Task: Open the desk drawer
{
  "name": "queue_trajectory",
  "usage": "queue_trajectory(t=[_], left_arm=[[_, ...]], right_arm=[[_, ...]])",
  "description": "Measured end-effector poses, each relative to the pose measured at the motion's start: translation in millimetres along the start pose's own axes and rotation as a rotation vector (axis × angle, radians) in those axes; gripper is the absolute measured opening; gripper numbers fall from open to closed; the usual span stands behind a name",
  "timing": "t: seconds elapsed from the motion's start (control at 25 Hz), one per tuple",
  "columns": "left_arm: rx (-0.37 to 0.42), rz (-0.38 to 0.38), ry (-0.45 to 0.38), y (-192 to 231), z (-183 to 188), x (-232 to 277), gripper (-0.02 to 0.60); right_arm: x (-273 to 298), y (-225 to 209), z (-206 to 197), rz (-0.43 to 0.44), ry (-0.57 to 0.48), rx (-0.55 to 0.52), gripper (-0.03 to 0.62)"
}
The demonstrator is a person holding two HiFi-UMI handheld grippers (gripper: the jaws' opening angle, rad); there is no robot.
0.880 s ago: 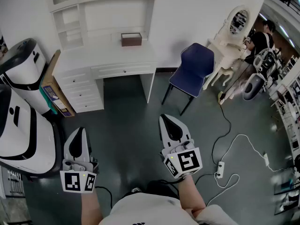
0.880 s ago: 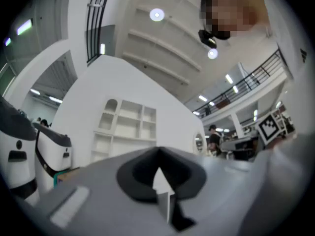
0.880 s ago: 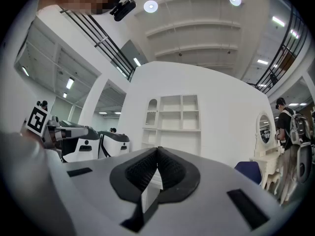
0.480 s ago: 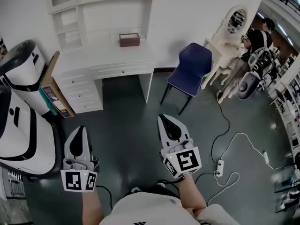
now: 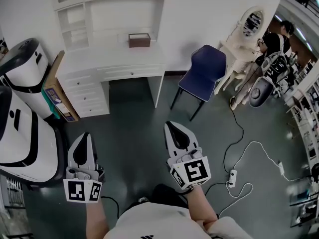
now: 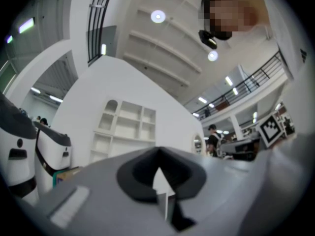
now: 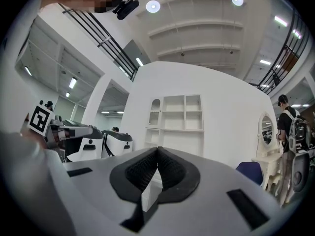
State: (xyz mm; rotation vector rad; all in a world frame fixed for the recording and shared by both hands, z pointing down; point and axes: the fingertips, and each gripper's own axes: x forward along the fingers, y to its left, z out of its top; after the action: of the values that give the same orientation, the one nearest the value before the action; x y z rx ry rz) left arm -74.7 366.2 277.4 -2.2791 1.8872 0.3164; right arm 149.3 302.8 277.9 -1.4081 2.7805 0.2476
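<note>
The white desk [image 5: 114, 59] with its shelf unit stands against the far wall, well ahead of both grippers. Its wide drawer [image 5: 130, 73] under the top is closed, and so are the small drawers [image 5: 85, 94] in the left pedestal. My left gripper [image 5: 85, 135] hangs over the dark floor at lower left, shut with nothing in it. My right gripper [image 5: 169, 124] hangs at lower centre, also shut and empty. In the left gripper view the shut gripper [image 6: 158, 149] points toward the shelf unit [image 6: 125, 129]. The right gripper [image 7: 157, 148] faces the shelf unit [image 7: 179, 114].
A brown box [image 5: 139, 40] sits on the desk. White machines [image 5: 20, 133] and a cardboard box [image 5: 57, 96] stand left. A blue chair [image 5: 202, 76] is right of the desk. A power strip [image 5: 233, 179] with cables lies on the floor. A vanity [image 5: 249, 29] and a person [image 5: 276, 41] are far right.
The right gripper has drifted slightly left in the head view. Both grippers stay shut and the drawer stays closed.
</note>
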Motion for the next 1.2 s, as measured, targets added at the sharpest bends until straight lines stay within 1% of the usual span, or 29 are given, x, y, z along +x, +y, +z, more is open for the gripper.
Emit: queue_trajectory(t=[0.28, 0.52, 0.68, 0.88, 1.2], left_arm=[[-0.012, -0.007, 0.015, 2, -12, 14, 0.005], [-0.013, 0.019, 0.025, 15, -28, 50, 0.005], [-0.003, 0.049, 0.023, 26, -35, 87, 0.005], [0.02, 0.077, 0.008, 43, -39, 149, 0.005], [0.048, 0.098, -0.014, 53, -54, 241, 0.005]], right_arm=[[15, -9, -10, 0.015, 0.02, 0.022, 0.002], [60, -30, -22, 0.05, 0.015, 0.03, 0.002], [104, -52, -25, 0.085, 0.004, 0.034, 0.002], [169, -87, -20, 0.123, -0.02, 0.028, 0.002], [249, -151, -25, 0.149, -0.045, 0.02, 0.002]])
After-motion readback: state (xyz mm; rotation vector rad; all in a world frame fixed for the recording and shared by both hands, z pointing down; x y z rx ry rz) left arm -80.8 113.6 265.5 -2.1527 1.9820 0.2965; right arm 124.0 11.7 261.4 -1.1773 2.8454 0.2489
